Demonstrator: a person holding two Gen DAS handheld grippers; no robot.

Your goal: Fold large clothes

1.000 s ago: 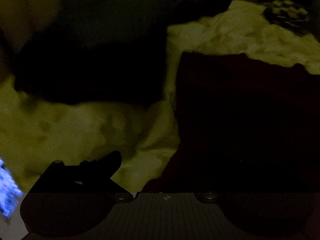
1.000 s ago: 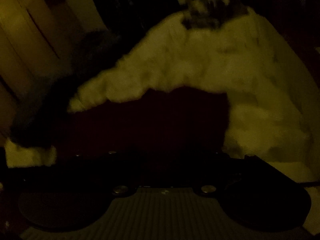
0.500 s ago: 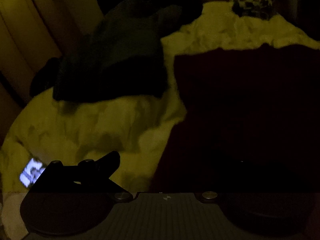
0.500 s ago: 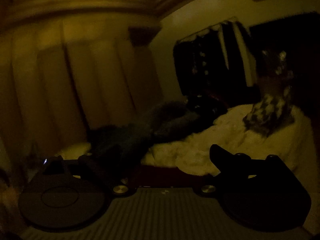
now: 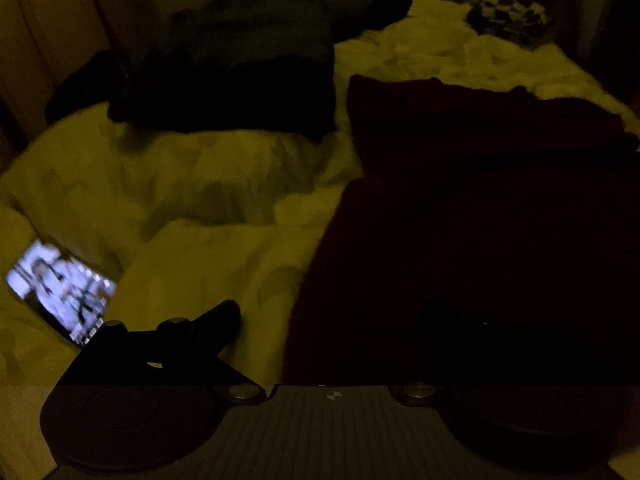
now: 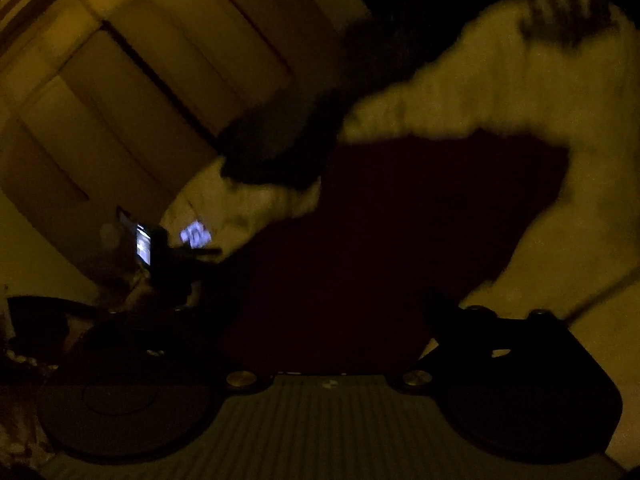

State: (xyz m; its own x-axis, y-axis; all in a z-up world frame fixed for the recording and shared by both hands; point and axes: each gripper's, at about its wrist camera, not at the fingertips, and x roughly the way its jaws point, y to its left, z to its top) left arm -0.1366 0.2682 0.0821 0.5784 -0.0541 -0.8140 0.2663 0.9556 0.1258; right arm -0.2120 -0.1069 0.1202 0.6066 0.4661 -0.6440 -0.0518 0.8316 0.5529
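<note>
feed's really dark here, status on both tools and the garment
Left tool open, holding nothing. Right tool open too. Dark red garment flat on the pale bedding. Lit phone lies left, clear of it.

It was a dim home bedroom: a rumpled pale duvet (image 5: 192, 184) covered a bed beside panelled wardrobe doors (image 6: 132, 92).

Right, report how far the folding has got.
Done: the dark red garment lies flat, its far edge apparently folded over, beside a dark pile on the pale bedspread. In hand: nothing visibly; the light is too dim to read either claw. Left: further folds.
</note>
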